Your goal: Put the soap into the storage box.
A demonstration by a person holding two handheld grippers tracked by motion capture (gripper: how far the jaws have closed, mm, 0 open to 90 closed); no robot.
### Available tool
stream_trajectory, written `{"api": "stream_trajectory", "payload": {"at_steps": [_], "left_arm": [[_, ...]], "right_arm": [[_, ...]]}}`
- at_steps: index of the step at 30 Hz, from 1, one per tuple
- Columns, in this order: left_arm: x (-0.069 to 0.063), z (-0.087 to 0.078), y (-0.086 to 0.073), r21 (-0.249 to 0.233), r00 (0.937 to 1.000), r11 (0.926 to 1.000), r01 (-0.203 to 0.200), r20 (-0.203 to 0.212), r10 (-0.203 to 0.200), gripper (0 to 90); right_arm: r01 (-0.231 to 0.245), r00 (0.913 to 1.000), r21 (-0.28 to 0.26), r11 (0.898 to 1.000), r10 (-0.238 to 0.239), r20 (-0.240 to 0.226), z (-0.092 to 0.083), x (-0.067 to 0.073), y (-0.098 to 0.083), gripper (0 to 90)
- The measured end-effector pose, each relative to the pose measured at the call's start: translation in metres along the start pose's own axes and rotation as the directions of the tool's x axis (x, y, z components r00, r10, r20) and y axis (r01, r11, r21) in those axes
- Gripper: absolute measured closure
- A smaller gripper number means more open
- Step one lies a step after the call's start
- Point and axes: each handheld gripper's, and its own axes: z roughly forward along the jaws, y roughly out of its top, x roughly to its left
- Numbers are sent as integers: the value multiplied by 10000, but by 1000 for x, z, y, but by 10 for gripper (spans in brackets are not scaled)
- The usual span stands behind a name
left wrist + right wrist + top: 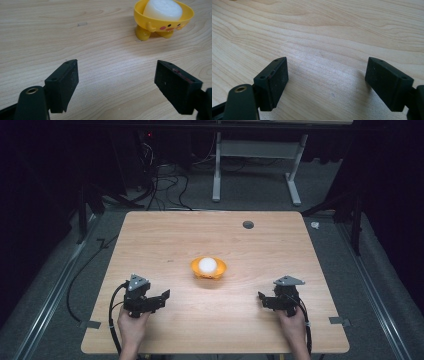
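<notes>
dark room all around, with a tangle of cables (162,180) on the grey floor (60,270) past the far edge and the white legs of another table (255,165) further back. light wood counter (210,320) sits lit up in the middle, with a small dark round hole (248,225) near its far edge.

pretty much dead centre on the counter there's a little yellow bowl (208,269) with a white ball (207,265) sitting in it. from the left claw view the bowl (163,21) turns out to be a cute one: stubby feet, a tiny face with pink cheeks painted on the side, and the white lump (163,9) fills most of it and pokes up above the rim. it stands upright, up and to the right of the jaws in that view, well apart from them.

left claw (159,299) is held in the person's left hand (132,325) near the front left part of the counter, jaws spread wide with nothing between them, just bare wood grain. it points roughly toward the bowl side. cable (116,310) loops off the back of it.

right claw (264,301) is in the right hand (292,325) at the front right, also gaping wide and holding nothing; its own view has the two black jaws standing far apart over plain wood. bowl sits between the two claws but further out on the counter, touched by neither.

two bits of grey tape (90,324) are stuck at the front corners of the counter.
</notes>
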Motion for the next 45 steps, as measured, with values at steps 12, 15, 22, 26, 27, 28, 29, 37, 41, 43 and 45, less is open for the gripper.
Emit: {"api": "stream_trajectory", "payload": {"at_steps": [12, 15, 22, 26, 27, 28, 29, 37, 41, 43, 45], "left_arm": [[2, 6, -7, 166, 9999, 9998, 64, -115, -62, 201], [3, 9, -9, 266, 9998, 9996, 50, -174, -45, 201], [4, 17, -14, 410, 9995, 9991, 109, -309, -96, 202], [4, 19, -15, 429, 9992, 9990, 123, -394, -106, 202], [4, 20, -15, 451, 9990, 9989, 97, -429, -78, 202], [4, 21, -15, 484, 9987, 9988, 52, -516, -27, 202], [3, 21, -16, 503, 9984, 9987, 11, -562, 18, 202], [1, 28, -17, 662, 9967, 9976, -195, -775, 246, 202], [0, 32, -18, 743, 9960, 9970, -240, -839, 302, 202], [0, 34, -18, 744, 9955, 9968, -278, -882, 343, 202], [0, 34, -18, 748, 9952, 9967, -312, -904, 379, 202]], "right_arm": [[19, 10000, -9, 10000, -19, 3, 0, 0, 0, 195], [1, 10000, -1, 10000, -1, 2, 0, 0, 0, 195], [17, 10000, -7, 10000, -17, 4, 0, 0, 0, 195], [-6, 10000, 0, 10000, 6, 7, 0, 0, 0, 195], [-11, 10000, 0, 10000, 11, 5, 0, 0, 0, 195], [-4, 10000, -3, 10000, 4, 1, 0, 0, 0, 195], [-3, 10000, -2, 10000, 3, 3, 0, 0, 0, 195], [-11, 10000, 1, 10000, 11, 5, 0, 0, 0, 195], [-17, 10000, 2, 10000, 17, 3, 0, 0, 0, 195], [-19, 10000, 2, 10000, 19, 7, 0, 0, 0, 195], [-20, 10000, 3, 10000, 20, 8, 0, 0, 0, 195]]}}
